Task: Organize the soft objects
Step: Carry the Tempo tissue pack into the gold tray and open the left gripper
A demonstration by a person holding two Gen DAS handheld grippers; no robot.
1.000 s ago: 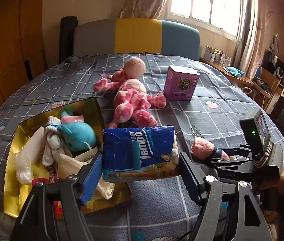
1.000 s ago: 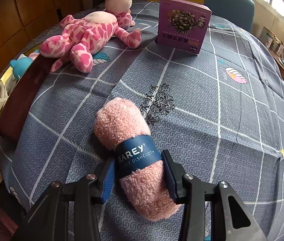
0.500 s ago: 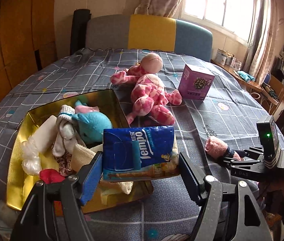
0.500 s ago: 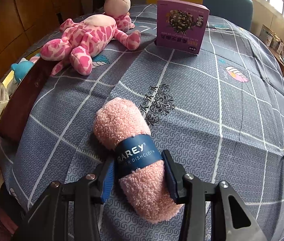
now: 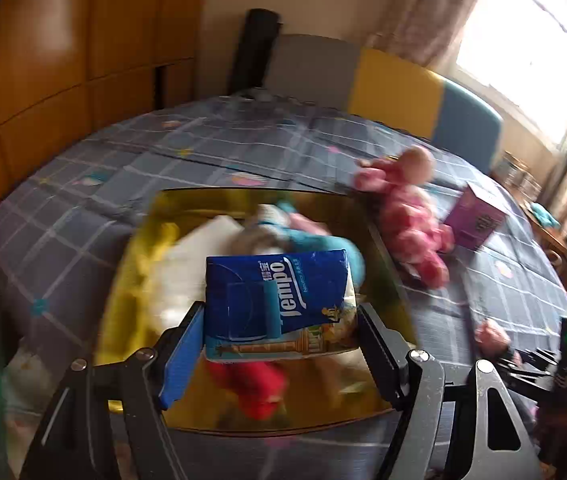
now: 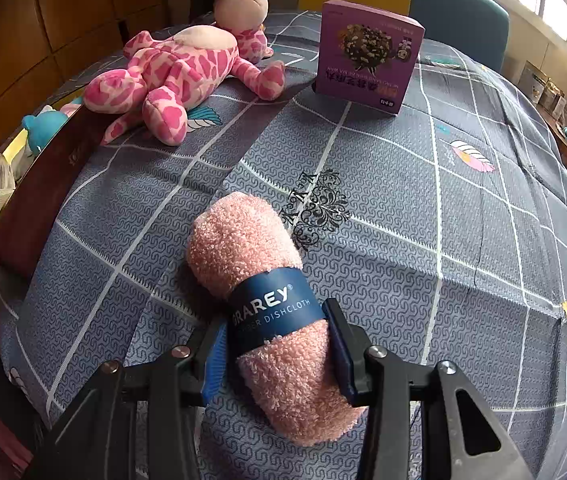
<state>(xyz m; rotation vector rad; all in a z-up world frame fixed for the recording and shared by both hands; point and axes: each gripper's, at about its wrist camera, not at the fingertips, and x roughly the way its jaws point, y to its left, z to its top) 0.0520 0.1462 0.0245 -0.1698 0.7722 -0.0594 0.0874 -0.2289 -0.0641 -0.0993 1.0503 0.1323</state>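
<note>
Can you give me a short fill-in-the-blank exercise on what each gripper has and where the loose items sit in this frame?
1. The left gripper grips a blue pack of ____ above the gold box.
2. The right gripper is closed on a rolled ____ dishcloth lying on the bedspread.
3. The box standing beside the pink plush toy is ____ in colour.

Missing words: tissues; pink; purple
</note>
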